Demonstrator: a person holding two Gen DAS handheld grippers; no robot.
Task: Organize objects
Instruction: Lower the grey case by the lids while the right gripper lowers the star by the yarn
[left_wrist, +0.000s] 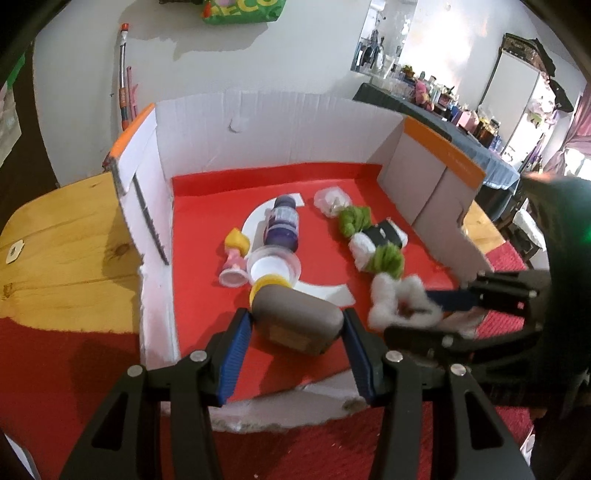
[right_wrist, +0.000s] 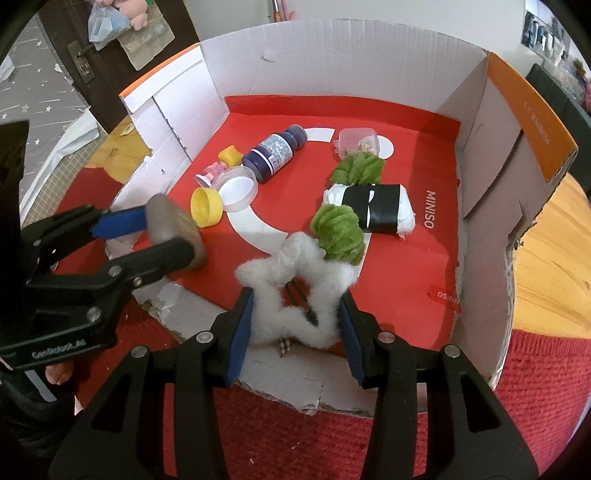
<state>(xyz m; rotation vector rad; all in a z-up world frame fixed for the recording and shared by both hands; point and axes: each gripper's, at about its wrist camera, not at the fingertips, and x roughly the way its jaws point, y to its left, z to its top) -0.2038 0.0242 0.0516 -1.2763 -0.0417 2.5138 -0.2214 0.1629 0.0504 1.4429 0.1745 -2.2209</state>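
My left gripper (left_wrist: 295, 332) is shut on a grey rounded case (left_wrist: 297, 319), held over the front left of a red-floored cardboard box (left_wrist: 207, 147). It also shows in the right wrist view (right_wrist: 173, 229). My right gripper (right_wrist: 295, 310) is shut on a white fluffy star hair clip (right_wrist: 295, 288), held over the box's front edge; the star also shows in the left wrist view (left_wrist: 399, 302). Inside the box lie a dark purple bottle (right_wrist: 277, 151), a yellow cap (right_wrist: 207, 206), a clear lid (right_wrist: 238, 188), a pink toy (right_wrist: 208, 175), green fluffy pieces (right_wrist: 336, 232) and a white roll with a black band (right_wrist: 369, 212).
A small clear container (right_wrist: 358, 142) sits at the back of the box. The box walls (right_wrist: 480, 147) rise on left, back and right. The box stands on a wooden table (left_wrist: 55, 240) with a red cloth (right_wrist: 369, 443) at the front.
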